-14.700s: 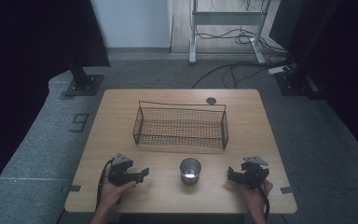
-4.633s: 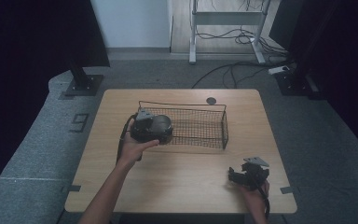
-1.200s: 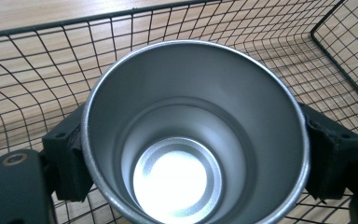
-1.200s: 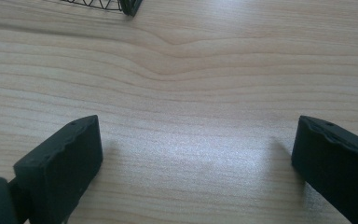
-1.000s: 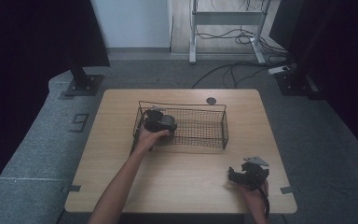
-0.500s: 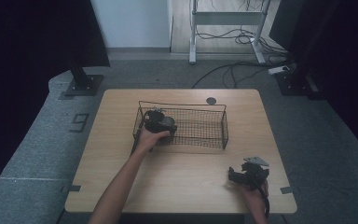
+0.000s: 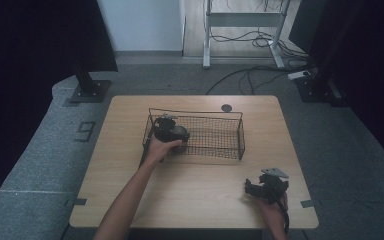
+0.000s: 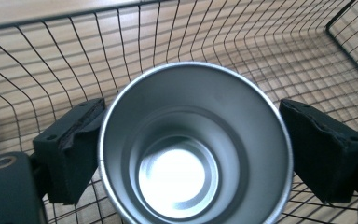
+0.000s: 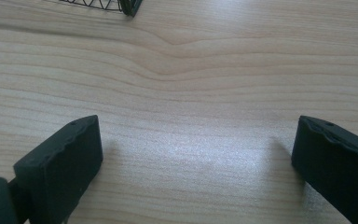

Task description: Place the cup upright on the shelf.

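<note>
A shiny metal cup (image 8: 193, 154) stands upright between the black pads of my left gripper (image 8: 193, 135), which is shut on it with a pad against each side. The cup is inside the black wire basket (image 8: 242, 51), near its left end, low over the mesh floor. From above, my left gripper (image 7: 172, 132) sits in the left part of the basket (image 7: 215, 112), and the gripper body covers the cup. My right gripper (image 7: 252, 189) rests open at the front right of the wooden table (image 7: 200, 195), with bare wood between its fingers (image 9: 60, 158).
The basket takes up the middle of the table. A small dark round disc (image 7: 226, 107) lies behind it near the far edge. One basket corner (image 9: 130, 7) shows at the top of the right gripper view. Cables and stands cover the floor beyond.
The cup was taken from the table's front middle and carried by my left gripper into the basket's left end. Over the last second it barely shifts. The right gripper has stayed put.
</note>
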Motion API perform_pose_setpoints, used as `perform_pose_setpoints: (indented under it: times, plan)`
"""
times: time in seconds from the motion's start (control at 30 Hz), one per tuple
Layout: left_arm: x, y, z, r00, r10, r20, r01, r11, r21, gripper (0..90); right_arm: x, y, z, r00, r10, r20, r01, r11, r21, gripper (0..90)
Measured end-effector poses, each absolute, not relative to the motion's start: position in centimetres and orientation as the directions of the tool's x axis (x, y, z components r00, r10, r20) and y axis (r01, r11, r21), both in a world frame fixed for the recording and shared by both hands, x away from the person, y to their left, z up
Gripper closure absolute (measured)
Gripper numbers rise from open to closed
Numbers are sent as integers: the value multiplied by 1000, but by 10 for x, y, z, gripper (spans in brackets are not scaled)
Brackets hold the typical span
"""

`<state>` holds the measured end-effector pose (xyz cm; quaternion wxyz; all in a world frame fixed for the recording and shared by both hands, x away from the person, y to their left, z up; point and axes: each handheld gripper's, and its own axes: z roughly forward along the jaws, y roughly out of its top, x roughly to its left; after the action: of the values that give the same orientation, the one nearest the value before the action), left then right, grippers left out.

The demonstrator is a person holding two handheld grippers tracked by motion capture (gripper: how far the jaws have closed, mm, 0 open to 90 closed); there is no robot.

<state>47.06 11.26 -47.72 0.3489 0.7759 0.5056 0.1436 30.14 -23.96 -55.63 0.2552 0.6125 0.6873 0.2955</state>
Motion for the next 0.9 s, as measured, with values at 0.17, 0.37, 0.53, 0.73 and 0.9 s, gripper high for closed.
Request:
perform_pose_setpoints:
  times: [0.17,0.37,0.53,0.73,0.9]
  plan:
    - [464,117,-466,447,888,-106,653,-242,718,112,301,-240,-556,-119,993,11,691,75,719,18]
    - [454,126,-447,467,874,-137,626,-217,749,118,302,-240,-556,-121,993,10,691,77,718,18]
    - [445,132,-443,487,861,-145,613,-219,759,121,302,-240,-556,-121,993,10,691,77,718,17]
    - [434,139,-448,492,860,-135,605,-226,764,125,302,-240,-556,-121,993,10,691,77,718,18]
    - [422,145,-449,500,857,-125,587,-229,776,129,302,-240,-556,-121,993,10,691,77,719,18]
